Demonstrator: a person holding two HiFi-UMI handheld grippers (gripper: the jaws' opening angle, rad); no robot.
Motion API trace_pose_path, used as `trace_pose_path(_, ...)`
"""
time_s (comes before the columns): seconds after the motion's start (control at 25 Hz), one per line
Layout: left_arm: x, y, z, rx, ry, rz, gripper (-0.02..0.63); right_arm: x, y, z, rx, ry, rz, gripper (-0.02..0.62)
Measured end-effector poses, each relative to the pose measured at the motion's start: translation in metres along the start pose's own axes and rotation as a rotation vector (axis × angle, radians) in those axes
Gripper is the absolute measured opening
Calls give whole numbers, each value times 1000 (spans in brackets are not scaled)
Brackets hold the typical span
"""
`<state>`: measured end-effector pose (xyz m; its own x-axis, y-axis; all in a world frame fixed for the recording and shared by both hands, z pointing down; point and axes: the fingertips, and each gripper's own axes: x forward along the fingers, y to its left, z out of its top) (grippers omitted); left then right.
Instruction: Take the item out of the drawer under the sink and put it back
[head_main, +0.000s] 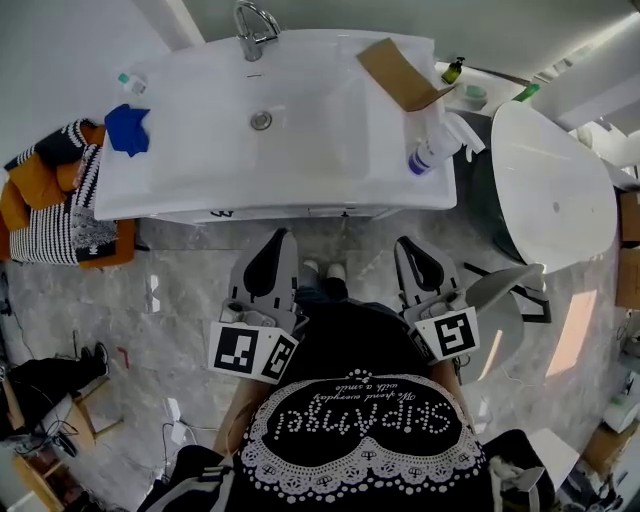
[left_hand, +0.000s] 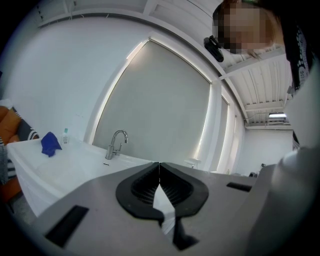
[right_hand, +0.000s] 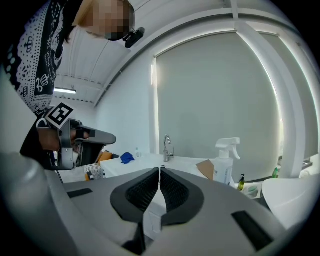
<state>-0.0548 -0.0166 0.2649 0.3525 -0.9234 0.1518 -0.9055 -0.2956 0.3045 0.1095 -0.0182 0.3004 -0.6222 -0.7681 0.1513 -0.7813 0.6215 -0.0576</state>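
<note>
fingers pressed together, empty, on left gripper (head_main: 280, 240) and right gripper (head_main: 408, 246); both just before sink (head_main: 300, 192).

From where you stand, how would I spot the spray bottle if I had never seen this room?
Find the long white sink with its faucet, then go to its right end, by the brown cardboard. The spray bottle stands in front of that cardboard: the only white bottle with a trigger head, far from the blue cloth at the left end.
</note>
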Motion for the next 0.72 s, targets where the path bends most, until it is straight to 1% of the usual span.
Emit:
trace_pose_path(0.08,-1,-2,-3,6,1,9,5,-5,-6,-3,3,11,-10,20)
trace_pose_path(0.24,-2,2,6,30,-22,44,6,-14,-15,-5,27,15,-25,21)
trace_pose_path(0.32,-1,5,9,33,-32,54,5,-14,-17,-10,17,31,-28,21)
trace_pose_path(0.4,-1,5,9,32,-32,57,5,-11,-17,-16,-27,64,-29,21)
trace_pose_path(0.56,-6,7,4,27,-19,68,5,-6,-12,-46,-159,182,-9,21)
trace_pose_path(0.72,-11,12,1,18,-19,93,6,0,-8,-74,-194,261,37,21)
